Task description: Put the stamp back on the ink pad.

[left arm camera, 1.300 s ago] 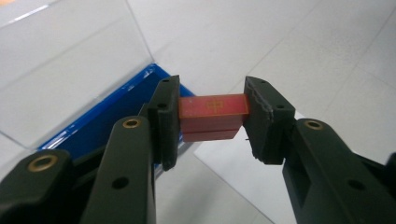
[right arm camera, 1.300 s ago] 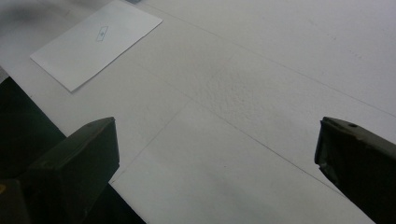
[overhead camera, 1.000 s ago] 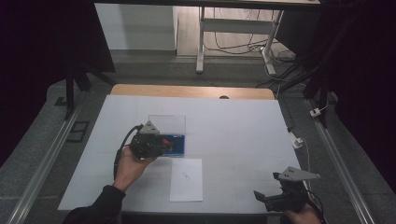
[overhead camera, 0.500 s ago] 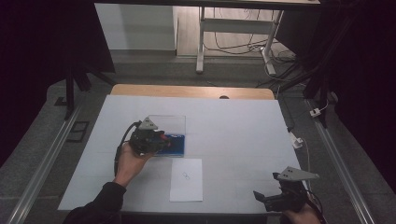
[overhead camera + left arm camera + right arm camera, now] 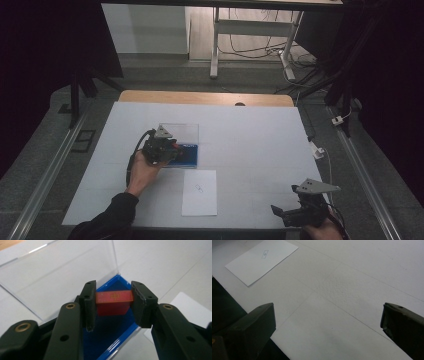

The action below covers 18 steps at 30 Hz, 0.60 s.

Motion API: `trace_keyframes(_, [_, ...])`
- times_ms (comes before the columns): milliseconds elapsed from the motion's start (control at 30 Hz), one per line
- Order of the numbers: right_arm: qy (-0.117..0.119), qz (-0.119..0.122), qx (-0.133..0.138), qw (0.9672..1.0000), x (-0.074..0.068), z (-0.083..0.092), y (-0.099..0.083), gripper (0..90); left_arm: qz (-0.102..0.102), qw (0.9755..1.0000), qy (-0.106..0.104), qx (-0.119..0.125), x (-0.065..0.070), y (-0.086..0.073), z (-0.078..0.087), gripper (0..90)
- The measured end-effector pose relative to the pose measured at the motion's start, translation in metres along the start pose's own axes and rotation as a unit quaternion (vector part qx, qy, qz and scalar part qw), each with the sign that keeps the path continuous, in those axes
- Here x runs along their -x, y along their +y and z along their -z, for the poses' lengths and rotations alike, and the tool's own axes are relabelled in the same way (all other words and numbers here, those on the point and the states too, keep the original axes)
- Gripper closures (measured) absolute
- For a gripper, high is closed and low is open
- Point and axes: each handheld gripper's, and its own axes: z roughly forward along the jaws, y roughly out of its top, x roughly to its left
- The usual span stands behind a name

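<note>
Red block (image 5: 114, 302) pinched in my left tool (image 5: 113, 305) over blue-floored clear case (image 5: 111, 340), white-covered bench (image 5: 260, 140) beneath, dark room beyond, my right tool (image 5: 327, 322) spread.

A lab: white-covered table (image 5: 250, 130) on metal rails (image 5: 45, 175), loose cables (image 5: 255, 50), dark surroundings.

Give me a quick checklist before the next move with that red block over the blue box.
1. Left tool shut on the red block: ok.
2. Block level between the pads: ok.
3. Block over the blue box: ok.
4. Clear lid standing open: ok.
5. Block touching the box floor: cannot tell.
6. Right tool open, away from the paper sheet: ok.
</note>
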Motion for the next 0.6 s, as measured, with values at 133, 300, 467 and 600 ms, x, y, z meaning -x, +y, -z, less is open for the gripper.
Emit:
trace_keyframes(133, [-0.001, 0.001, -0.001, 1.0000, 0.000, 0.000, 0.000, 0.2, 0.004, 1.0000, 0.002, -0.002, -0.003, -0.002, -0.004, 58.2])
trace_keyframes(300, [0.000, 0.001, 0.000, 1.0000, 0.000, 0.000, 0.000, 0.3, 0.005, 1.0000, 0.004, -0.006, -0.005, -0.003, -0.008, 58.1])
trace_keyframes(467, [-0.001, 0.001, -0.001, 1.0000, 0.000, 0.000, 0.000, 0.2, 0.005, 0.9998, 0.007, -0.017, -0.004, -0.004, -0.011, 58.1])
trace_keyframes(600, [0.000, 0.001, 0.000, 1.0000, 0.000, 0.000, 0.000, 0.3, 0.001, 0.9996, 0.012, -0.025, -0.003, -0.004, -0.014, 58.1])
